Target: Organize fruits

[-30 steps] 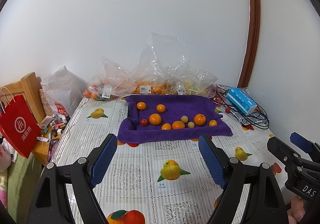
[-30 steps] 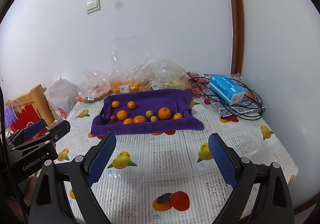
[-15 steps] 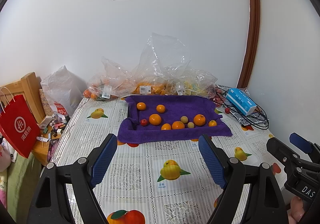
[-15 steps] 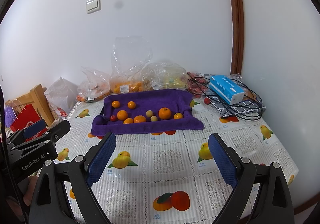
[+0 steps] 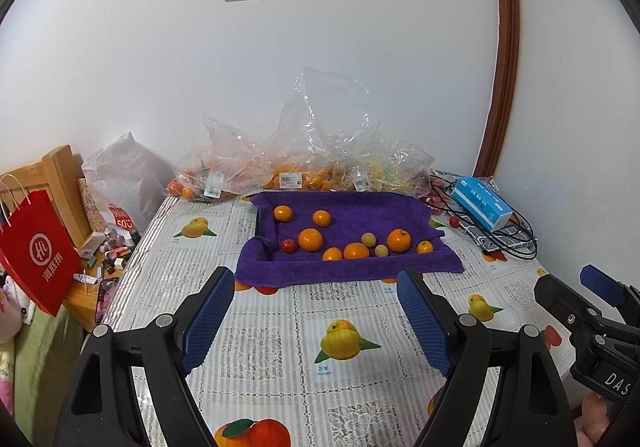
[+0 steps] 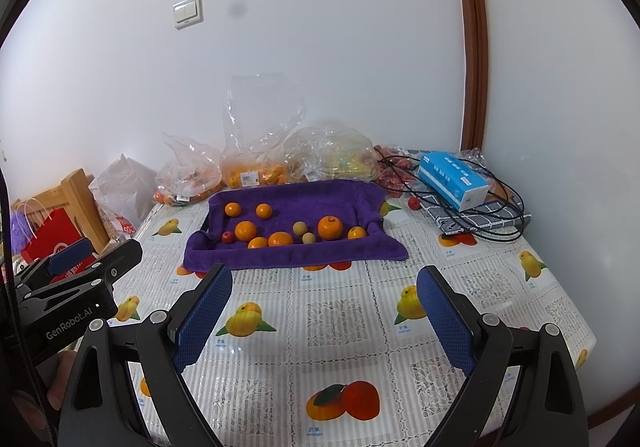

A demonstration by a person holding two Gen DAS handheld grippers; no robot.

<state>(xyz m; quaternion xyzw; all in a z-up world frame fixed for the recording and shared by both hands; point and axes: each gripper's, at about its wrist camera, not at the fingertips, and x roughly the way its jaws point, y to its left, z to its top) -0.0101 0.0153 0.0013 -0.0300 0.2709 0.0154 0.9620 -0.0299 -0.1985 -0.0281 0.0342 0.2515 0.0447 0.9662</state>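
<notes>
My left gripper stands wide open with nothing between its pads; my right gripper is likewise wide open and empty. Both hover over the table, pointing forward and downward.

The fruits lie straight ahead of both tools, well apart from the fingertips, on a purple towel whose edges are raised like a tray. Contents: several oranges of mixed size, the largest ahead and to the right of my left gripper; two pale round fruits; one small red fruit at the left end.

Handling judgement: the fruits are light, round and firm-skinned, so they are likely to roll. I take each across its widest part, pads on opposite sides, with moderate pressure; the small red one probably bruises easily.

Legible writing: "DAS" on the right tool's body seen in the left view, "GenRobot.AI" on the left tool's body seen in the right view, and "mango" under the tablecloth prints. The labels on the plastic bags behind the towel are too small to read.
</notes>
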